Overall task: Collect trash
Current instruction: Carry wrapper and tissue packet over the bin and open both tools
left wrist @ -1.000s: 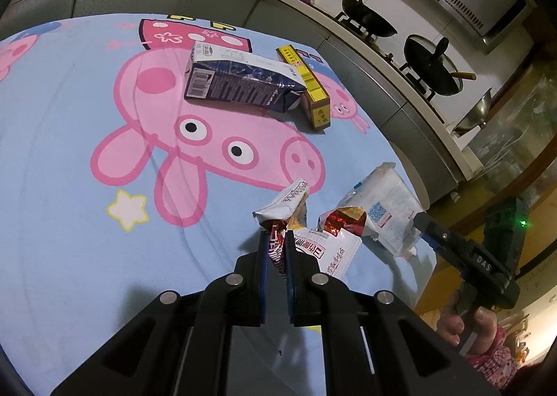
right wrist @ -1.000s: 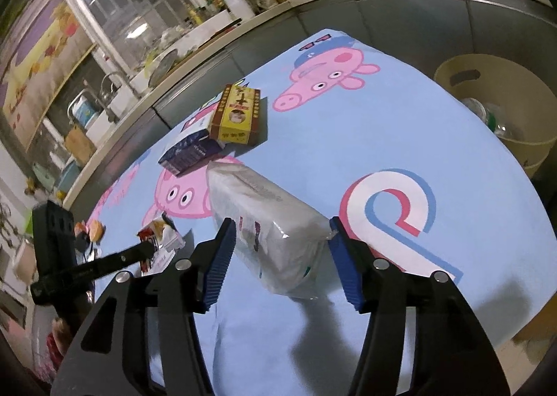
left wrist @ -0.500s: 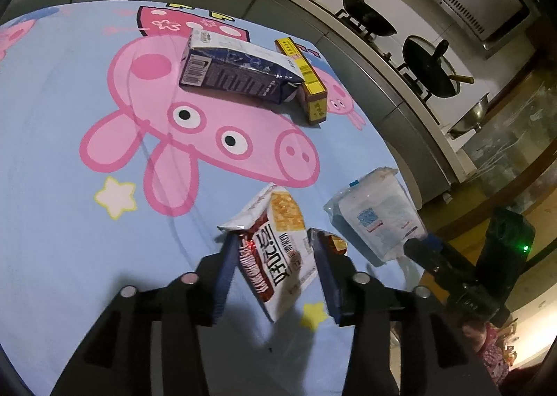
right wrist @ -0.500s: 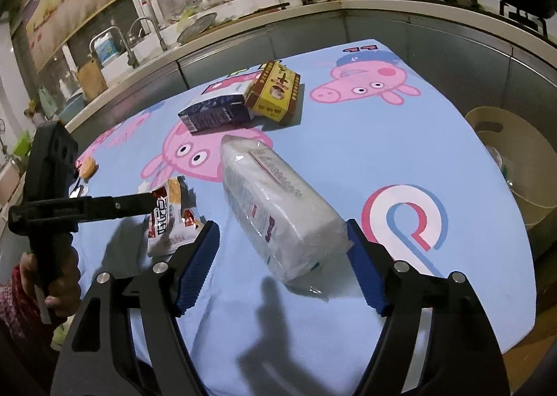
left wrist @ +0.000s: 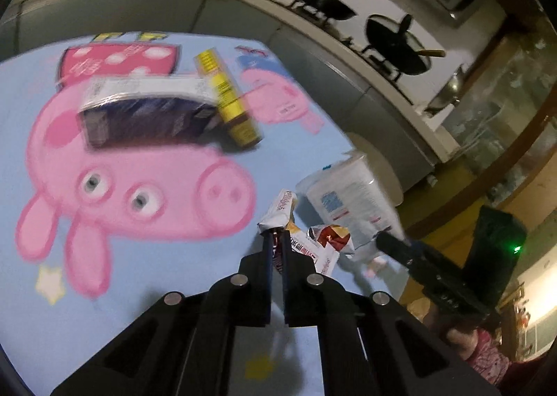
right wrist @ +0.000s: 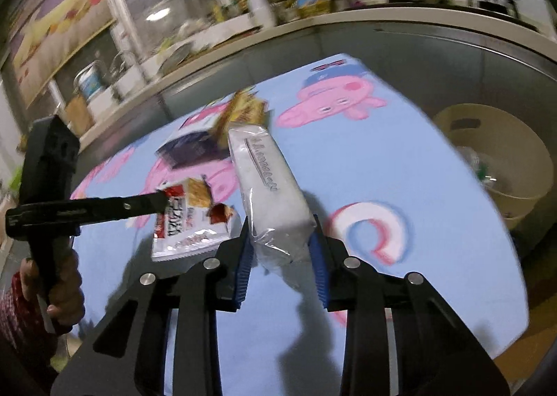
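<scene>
Snack wrapper, red and white, crumpled, sits pinched in the left gripper; jaws nearly closed on it, only the wrapper's thickness between them. In the right wrist view the same wrapper hangs off the tip of the left gripper, lifted above the tablecloth, print side facing the camera. The person's left hand holds the black handle, red patterned sleeve at the wrist.

White plastic pack, long and soft, is clamped at its near end by the right gripper; blue pads press both sides, jaws about half open, as wide as the pack. The pack points up and away from the camera, its far end raised off the cloth. From the left wrist view the pack is just right of the wrapper, and the right gripper reaches in from the lower right.

Tablecloth is light blue with pink cartoon pigs. Still lying on it: a dark blue carton on its side, and a yellow box touching the carton's right end. Both also show in the right wrist view, carton and box, behind the lifted pack, blurred.

Beige bin stands on the floor past the table's right edge, some items inside, contents unclear. Counter behind with two black woks on the stove. Both views motion-blurred.
</scene>
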The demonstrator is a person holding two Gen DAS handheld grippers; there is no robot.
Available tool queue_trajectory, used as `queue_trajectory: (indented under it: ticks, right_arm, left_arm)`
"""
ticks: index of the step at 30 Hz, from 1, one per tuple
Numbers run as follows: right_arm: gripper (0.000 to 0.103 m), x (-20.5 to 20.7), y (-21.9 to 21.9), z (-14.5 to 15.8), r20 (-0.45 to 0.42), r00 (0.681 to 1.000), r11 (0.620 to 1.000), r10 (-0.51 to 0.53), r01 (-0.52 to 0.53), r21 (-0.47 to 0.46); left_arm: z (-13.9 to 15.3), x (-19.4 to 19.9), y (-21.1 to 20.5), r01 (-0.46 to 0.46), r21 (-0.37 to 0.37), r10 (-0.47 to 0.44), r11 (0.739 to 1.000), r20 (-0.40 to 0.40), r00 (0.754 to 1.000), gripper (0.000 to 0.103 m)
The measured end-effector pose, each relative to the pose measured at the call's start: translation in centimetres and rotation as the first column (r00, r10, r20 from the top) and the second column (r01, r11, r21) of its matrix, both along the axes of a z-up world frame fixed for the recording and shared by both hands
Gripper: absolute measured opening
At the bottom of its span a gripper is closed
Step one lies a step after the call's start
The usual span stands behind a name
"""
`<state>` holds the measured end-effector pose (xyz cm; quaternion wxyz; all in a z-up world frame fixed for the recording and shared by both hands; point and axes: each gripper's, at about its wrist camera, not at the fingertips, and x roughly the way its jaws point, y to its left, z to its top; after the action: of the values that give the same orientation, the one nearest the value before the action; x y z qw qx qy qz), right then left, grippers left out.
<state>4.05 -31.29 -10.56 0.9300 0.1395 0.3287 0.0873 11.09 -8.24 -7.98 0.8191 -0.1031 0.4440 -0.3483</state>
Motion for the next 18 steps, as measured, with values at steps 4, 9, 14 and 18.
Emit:
queue_trajectory:
  ticks: [4,9,14,18]
  right_arm:
    - [0.029,-0.3,-3.9,1.0,0.044,0.993,0.994,-0.111,0.111,0.007]
    - [0.030,-0.7,-10.8,2.6,0.109,0.956,0.962,-0.271,0.273,-0.005]
    - [0.030,0.6,-17.4,2.5,0.115,0.912,0.917,-0.393,0.398,-0.030]
    - [0.030,2.9,-20.7,1.4,0.093,0.901,0.899,-0.424,0.431,-0.077]
  left_arm:
    - [2.1,1.8,-4.8,0.077,-0.008,-0.076,0.997,0.043,0.996,0.005]
    - [4.2,4.0,-12.9,0.183,-0.006,-0.182,0.983,0.084,0.980,0.005]
    - [5.3,6.1,-22.4,0.274,0.032,-0.276,0.961,0.128,0.953,0.002]
    - [5.0,8.3,-28.1,0.304,0.047,-0.308,0.951,0.128,0.943,0.002]
